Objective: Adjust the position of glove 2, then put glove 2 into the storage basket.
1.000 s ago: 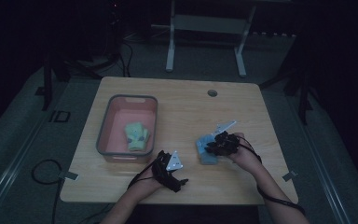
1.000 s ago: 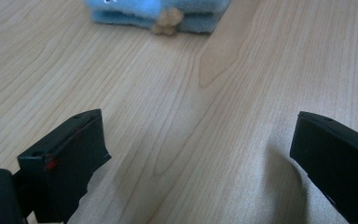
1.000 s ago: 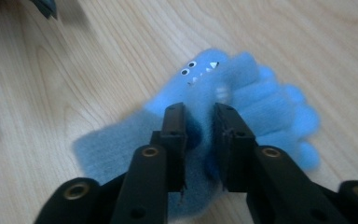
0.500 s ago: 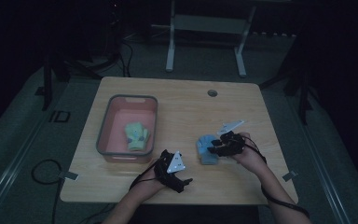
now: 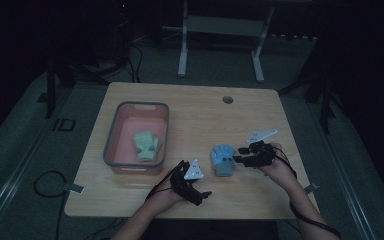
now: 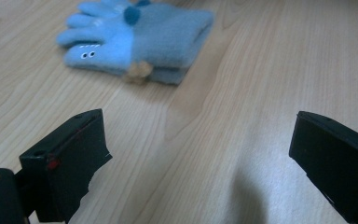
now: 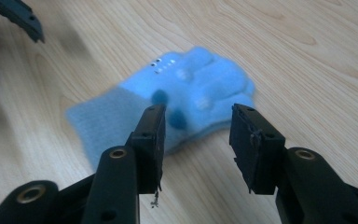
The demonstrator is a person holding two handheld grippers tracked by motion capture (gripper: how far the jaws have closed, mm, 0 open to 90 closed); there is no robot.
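Blue glove (image 5: 223,160) lies flat on the table (image 5: 195,110), right of centre and low in the high view, between the two grippers. It is a pale blue knit pair, folded one on the other, with a plainer cuff, short stubby fingers, darker blue pompoms, small white dots like eyes and a tan bit at its edge; it sits at the upper left of the left gripper view (image 6: 137,37) and at the centre of the right gripper view (image 7: 182,100). The right gripper (image 5: 239,155) lies level at the glove's right side, its jaws half spread and just opening, with nothing between them and the glove just beyond their tips. The left gripper (image 5: 202,195) rests low at the bottom centre, jaws wide and empty, clear of the glove. A pink bin (image 5: 115,150) at the left holds a green glove (image 5: 146,145).
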